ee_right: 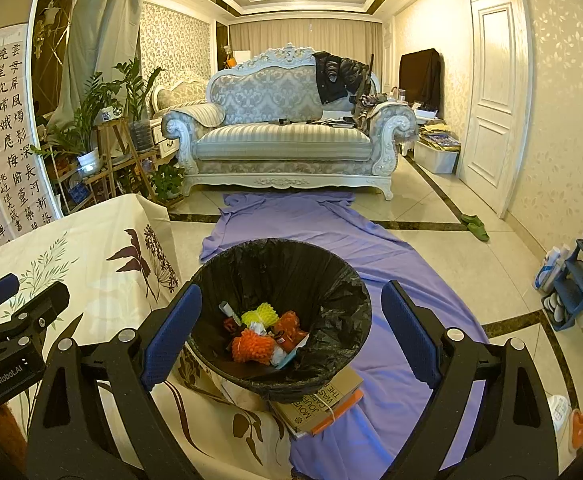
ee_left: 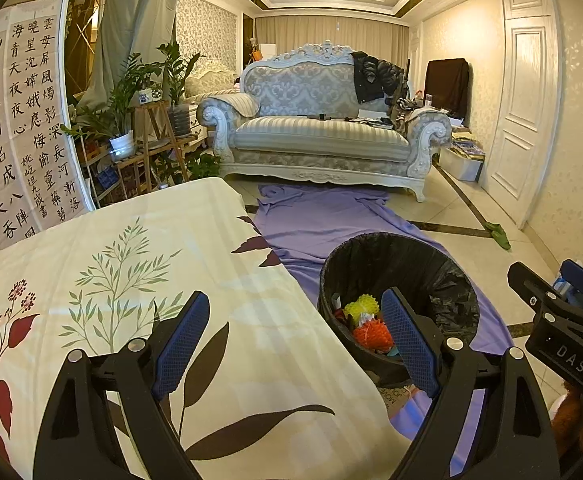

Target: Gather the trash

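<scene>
We hold our left gripper (ee_left: 295, 340) with its blue pads spread wide and nothing between them, above the edge of the table under a cream floral cloth (ee_left: 139, 280); our right gripper (ee_right: 291, 332) is spread just as wide and equally unladen, hanging over the trash bin (ee_right: 279, 320) — the bin's mouth sits between its two fingers in the right wrist view. The bin, lined with a black bag, stands on a stack of books (ee_right: 323, 400) laid on a purple sheet (ee_right: 371, 248) on the floor, just beside the table's hanging cloth. Inside lie the collected pieces: an orange mesh ball (ee_right: 251, 346), a yellow mesh piece (ee_right: 261, 314), crumpled white paper and other scraps. Beyond the sheet stands an ornate sofa (ee_right: 283, 120) with a dark jacket (ee_right: 335, 76) over its back, potted plants (ee_right: 91, 120) on wooden stands to the left, and green slippers (ee_right: 475, 226) near the white door on the right
</scene>
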`<state>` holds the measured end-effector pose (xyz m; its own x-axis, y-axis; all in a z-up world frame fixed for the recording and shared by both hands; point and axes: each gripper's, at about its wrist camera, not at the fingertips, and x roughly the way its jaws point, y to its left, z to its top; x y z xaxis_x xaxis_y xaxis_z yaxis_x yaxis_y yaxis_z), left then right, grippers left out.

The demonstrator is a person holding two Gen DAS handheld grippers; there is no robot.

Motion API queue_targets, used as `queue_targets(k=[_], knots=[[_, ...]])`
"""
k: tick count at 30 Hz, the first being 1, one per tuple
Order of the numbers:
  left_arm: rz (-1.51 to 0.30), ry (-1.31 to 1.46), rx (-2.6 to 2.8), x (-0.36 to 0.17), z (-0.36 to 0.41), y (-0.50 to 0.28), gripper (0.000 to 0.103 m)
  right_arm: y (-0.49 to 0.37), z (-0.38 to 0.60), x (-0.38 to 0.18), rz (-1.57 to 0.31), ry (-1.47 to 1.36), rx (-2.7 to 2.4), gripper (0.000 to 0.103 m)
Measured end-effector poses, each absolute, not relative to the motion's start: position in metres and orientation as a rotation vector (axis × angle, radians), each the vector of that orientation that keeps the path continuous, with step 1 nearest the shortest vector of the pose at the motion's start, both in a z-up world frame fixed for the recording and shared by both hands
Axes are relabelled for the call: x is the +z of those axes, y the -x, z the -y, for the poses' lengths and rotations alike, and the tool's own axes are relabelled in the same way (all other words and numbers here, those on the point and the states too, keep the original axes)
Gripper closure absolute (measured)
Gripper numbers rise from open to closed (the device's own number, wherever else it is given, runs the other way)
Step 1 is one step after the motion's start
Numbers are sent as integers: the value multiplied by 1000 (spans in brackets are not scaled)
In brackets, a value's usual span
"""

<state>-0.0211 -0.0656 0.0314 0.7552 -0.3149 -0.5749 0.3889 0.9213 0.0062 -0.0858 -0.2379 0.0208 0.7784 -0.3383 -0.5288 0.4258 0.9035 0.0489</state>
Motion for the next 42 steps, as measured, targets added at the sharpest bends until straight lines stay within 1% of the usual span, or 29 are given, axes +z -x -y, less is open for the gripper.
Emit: queue_targets(k=[21, 26, 35, 42], knots=[[-576, -141, -393, 31, 86, 30, 18, 86, 237, 19, -537, -169, -415, 14], [-568, -109, -405, 31, 90, 33, 18, 86, 237, 19, -538, -170, -415, 14], [-552, -109, -406, 30, 80, 33, 18, 86, 236, 20, -540, -169, -412, 14], [-598, -95, -359, 26, 65, 23, 18, 85, 228, 17, -546, -163, -397, 14]])
